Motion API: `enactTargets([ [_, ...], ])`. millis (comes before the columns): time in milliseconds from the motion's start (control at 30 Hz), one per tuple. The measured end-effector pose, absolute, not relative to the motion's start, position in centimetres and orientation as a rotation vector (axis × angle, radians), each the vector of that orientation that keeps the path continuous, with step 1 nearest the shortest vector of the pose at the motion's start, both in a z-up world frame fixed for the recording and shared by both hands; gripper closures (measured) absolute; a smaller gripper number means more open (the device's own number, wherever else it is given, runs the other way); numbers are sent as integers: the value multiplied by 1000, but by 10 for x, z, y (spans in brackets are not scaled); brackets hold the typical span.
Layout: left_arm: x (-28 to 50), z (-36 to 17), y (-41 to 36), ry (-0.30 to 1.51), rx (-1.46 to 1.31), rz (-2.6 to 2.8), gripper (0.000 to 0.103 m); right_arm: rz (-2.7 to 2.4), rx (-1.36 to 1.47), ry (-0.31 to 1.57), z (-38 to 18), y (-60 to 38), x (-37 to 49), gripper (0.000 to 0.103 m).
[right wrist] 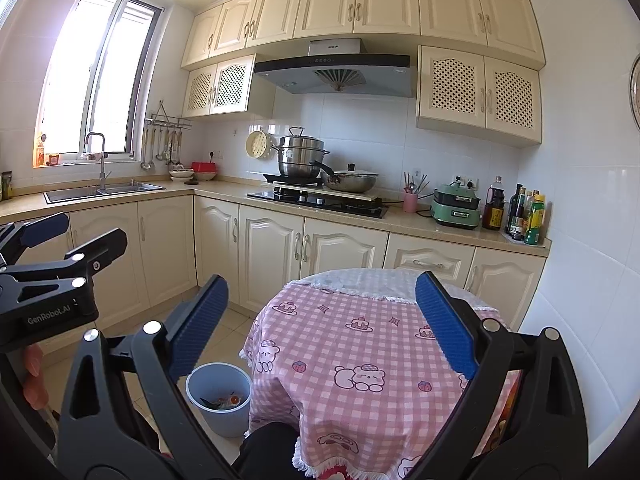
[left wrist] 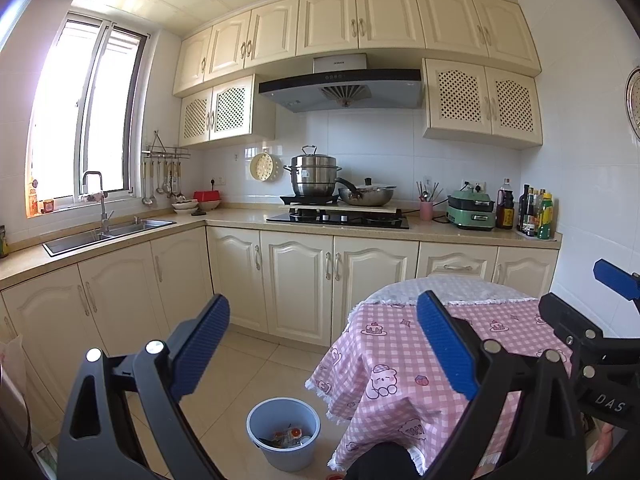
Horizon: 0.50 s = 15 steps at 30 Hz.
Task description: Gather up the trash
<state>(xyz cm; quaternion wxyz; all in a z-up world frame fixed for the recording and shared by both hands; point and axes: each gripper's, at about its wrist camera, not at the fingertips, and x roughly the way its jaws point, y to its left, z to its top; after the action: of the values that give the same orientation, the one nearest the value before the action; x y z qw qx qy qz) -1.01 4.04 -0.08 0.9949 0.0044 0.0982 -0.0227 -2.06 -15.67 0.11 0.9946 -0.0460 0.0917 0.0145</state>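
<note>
A light blue waste bin (left wrist: 283, 434) stands on the tiled floor left of the round table, with wrappers and scraps inside; it also shows in the right wrist view (right wrist: 219, 398). My left gripper (left wrist: 324, 344) is open and empty, held above the floor and the table's left edge. My right gripper (right wrist: 322, 320) is open and empty, held above the table with the pink checked cloth (right wrist: 360, 344). The right gripper's side shows in the left wrist view (left wrist: 592, 344), and the left gripper's side shows in the right wrist view (right wrist: 52, 276). No loose trash shows on the cloth.
Cream base cabinets (left wrist: 296, 284) run along the back and left walls under a counter. The counter holds a sink (left wrist: 108, 232), a hob with pots (left wrist: 340, 216), a green appliance (left wrist: 472, 210) and bottles (left wrist: 536, 214). A white tiled wall (right wrist: 580, 280) lies right of the table.
</note>
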Motion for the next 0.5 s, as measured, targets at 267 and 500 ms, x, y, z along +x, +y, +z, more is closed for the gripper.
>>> enactTargets([
  [267,-9,-2,40,201,12,-50,10,29,-93,187,-2,-155,-20,10],
  [500,-8,-2,39,205,15,-52,10,29,-92,189,-3,-154,-21,10],
])
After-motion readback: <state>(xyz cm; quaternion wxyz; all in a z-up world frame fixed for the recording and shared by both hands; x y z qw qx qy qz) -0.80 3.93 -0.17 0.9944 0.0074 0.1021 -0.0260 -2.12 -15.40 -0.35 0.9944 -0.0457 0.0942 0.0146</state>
